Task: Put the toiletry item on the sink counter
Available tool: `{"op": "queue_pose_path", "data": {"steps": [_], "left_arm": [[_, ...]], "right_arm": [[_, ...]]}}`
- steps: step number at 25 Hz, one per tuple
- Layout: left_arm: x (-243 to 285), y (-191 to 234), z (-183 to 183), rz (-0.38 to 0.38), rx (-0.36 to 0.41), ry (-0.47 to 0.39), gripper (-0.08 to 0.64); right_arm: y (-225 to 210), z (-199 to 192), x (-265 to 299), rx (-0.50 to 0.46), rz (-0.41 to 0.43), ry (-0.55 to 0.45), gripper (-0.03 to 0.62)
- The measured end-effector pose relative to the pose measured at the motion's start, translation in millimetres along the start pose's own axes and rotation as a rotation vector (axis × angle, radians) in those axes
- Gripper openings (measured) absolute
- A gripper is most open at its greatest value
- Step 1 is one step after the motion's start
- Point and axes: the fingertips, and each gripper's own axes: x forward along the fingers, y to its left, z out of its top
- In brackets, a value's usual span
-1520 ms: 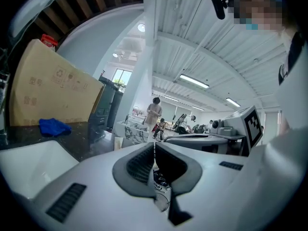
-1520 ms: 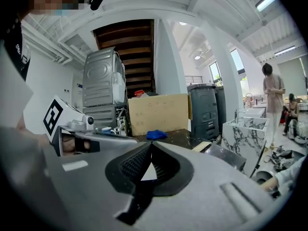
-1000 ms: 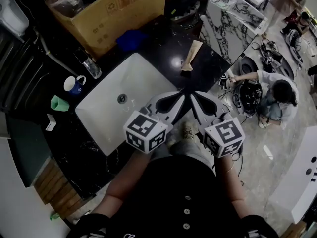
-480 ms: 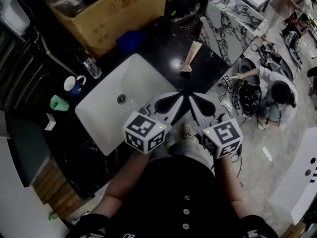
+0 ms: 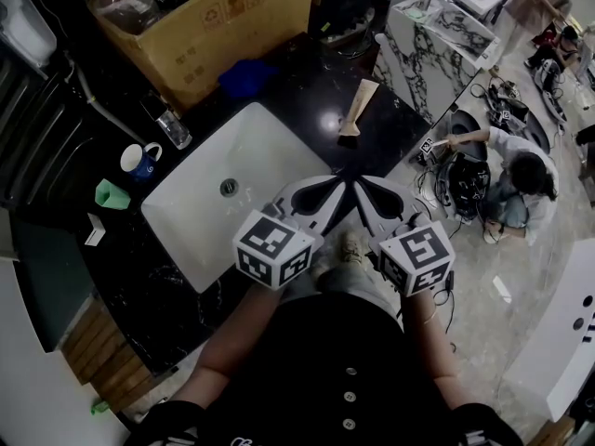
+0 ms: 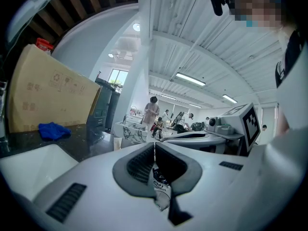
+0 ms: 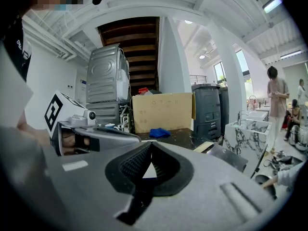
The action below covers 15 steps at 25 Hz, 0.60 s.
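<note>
As both hover, left gripper point(image 6: 154, 144) closed empty, right gripper point(image 7: 151, 143) likewise.

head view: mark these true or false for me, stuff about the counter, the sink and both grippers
1. The beige tube lies on the dark counter, outside the sink. True.
2. The left gripper holds the tube. False: its jaws are together on nothing, held near the person's body.
3. The blue mug stands inside the sink. False: it stands on the counter to the sink's left.
4. The right gripper is shut and empty. True.
5. A blue cloth lies on the counter by the cardboard box. True.
</note>
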Motion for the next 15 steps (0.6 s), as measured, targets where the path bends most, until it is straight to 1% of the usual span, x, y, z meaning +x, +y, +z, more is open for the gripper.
{"op": "queue_pose_path", "data": {"steps": [15], "left_arm": [[-2.2,1.7,-9.3,0.002,-0.004,0.019,0.014]], "right_arm": [[3.7,-2.7,1.5,0.009,-0.006,0.008,0.0]]}}
